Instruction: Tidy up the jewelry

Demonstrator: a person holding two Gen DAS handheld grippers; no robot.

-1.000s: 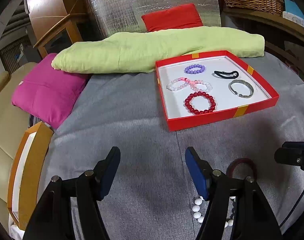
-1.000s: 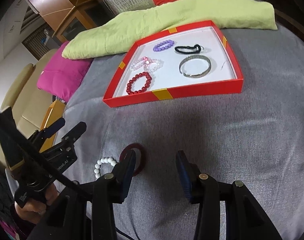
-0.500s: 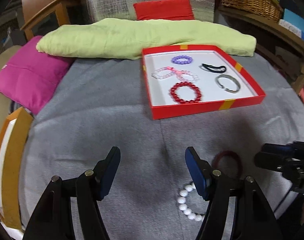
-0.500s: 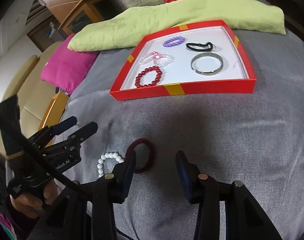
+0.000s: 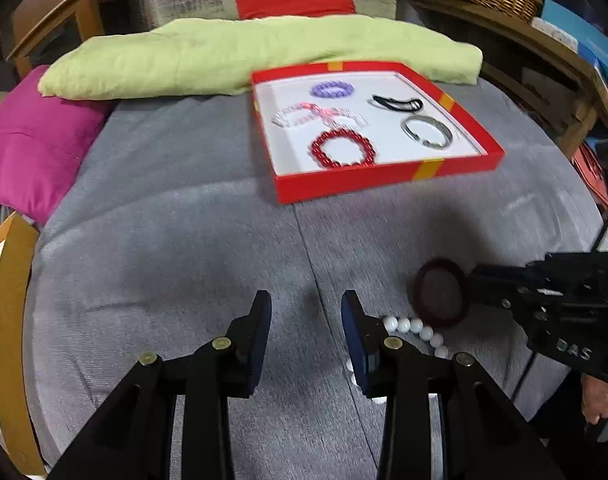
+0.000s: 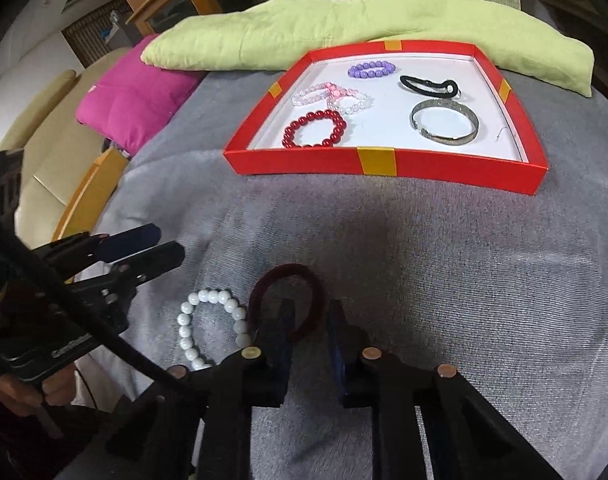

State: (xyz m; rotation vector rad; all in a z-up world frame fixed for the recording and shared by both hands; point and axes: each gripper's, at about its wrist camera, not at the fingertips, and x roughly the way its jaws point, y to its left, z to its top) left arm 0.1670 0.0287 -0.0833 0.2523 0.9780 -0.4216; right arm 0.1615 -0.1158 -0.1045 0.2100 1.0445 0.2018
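**Currently on the grey cover: two loose pieces, five boxed**

Left wrist view
- Left gripper [image 5: 305, 312]: jaws part-way apart and closing, only bare grey cover [image 5: 176, 240] between them, nothing held.
- White bead bracelet [image 5: 415, 330]: on the cover just right of the left gripper's right finger, partly hidden behind it.
- Dark red hair band [image 5: 439, 292]: just beyond the white beads, touching the tips of the right gripper [image 5: 477, 276], which enters from the right edge.
- Red box [image 5: 387, 176]: farther up the cover, well apart from both loose pieces. Contents: purple bead bracelet [image 5: 331, 89], black hair clip [image 5: 397, 103], pink-and-clear bead bracelets [image 5: 319, 117], silver bangle [image 5: 427, 131], red bead bracelet [image 5: 342, 148].
- Green folded blanket [image 5: 244, 56] behind the box; pink cushion [image 5: 28, 148] at left.

Right wrist view
- Right gripper [image 6: 309, 320]: jaws narrow and closing, the near arc of the hair band [image 6: 288, 276] lies between them; whether the pads already press on it cannot be told.
- White bead bracelet [image 6: 212, 328]: just left of the band, touching or almost touching it.
- Left gripper [image 6: 144, 246]: at left, above the cover, held by a hand [image 6: 28, 392].
- Red box [image 6: 383, 162]: beyond, same five pieces inside
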